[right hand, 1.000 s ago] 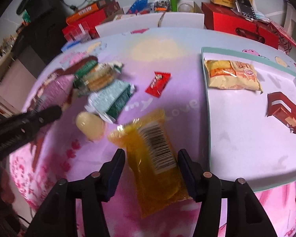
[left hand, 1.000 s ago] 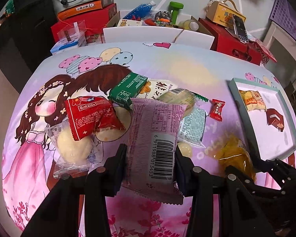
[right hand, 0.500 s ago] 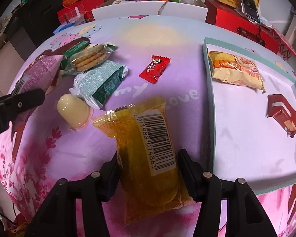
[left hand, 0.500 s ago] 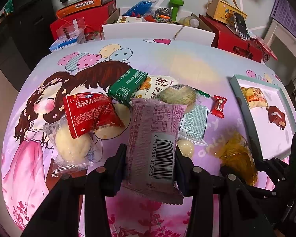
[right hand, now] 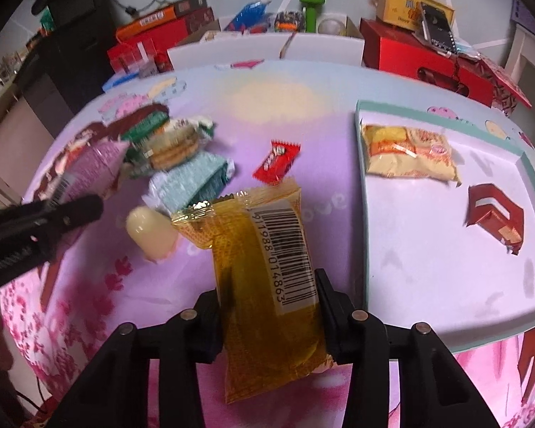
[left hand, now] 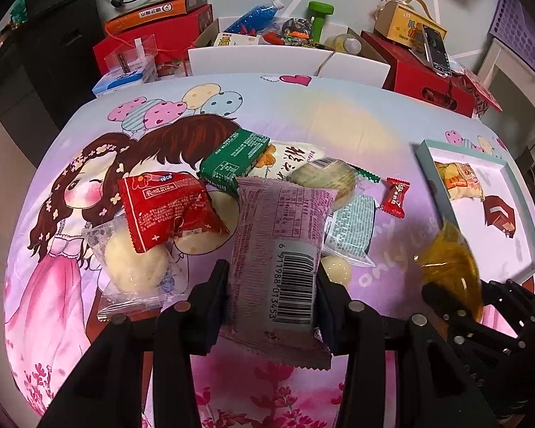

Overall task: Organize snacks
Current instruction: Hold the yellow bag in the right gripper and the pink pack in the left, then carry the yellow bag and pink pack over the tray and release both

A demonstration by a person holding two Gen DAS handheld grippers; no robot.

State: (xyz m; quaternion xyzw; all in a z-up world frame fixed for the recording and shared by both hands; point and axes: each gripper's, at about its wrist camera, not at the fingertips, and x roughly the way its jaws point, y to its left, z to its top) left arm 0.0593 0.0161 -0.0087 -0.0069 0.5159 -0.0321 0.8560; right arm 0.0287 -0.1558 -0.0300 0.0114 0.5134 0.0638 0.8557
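My left gripper (left hand: pixel 271 281) is shut on a pink snack packet (left hand: pixel 280 249) and holds it above the table. My right gripper (right hand: pixel 267 289) is shut on a yellow snack packet (right hand: pixel 264 274), lifted above the cloth left of the tray; it also shows in the left wrist view (left hand: pixel 449 267). The white tray with a teal rim (right hand: pixel 365 214) holds a yellow chip bag (right hand: pixel 406 153) and a dark red packet (right hand: pixel 495 215). A pile of loose snacks lies on the cloth: a red packet (left hand: pixel 164 208), a green packet (left hand: pixel 233 160), a small red candy (right hand: pixel 276 162).
A cartoon tablecloth (left hand: pixel 321 114) covers the table. A pale egg-shaped sweet (right hand: pixel 148 230) lies near the left gripper arm (right hand: pixel 35 228). Red boxes (right hand: pixel 428 62), a green dumbbell (right hand: pixel 310 9) and other clutter stand behind the table's far edge.
My right gripper has lifted the yellow packet and turned a little toward the tray. My left gripper has raised the pink packet slightly and drawn back from the pile.
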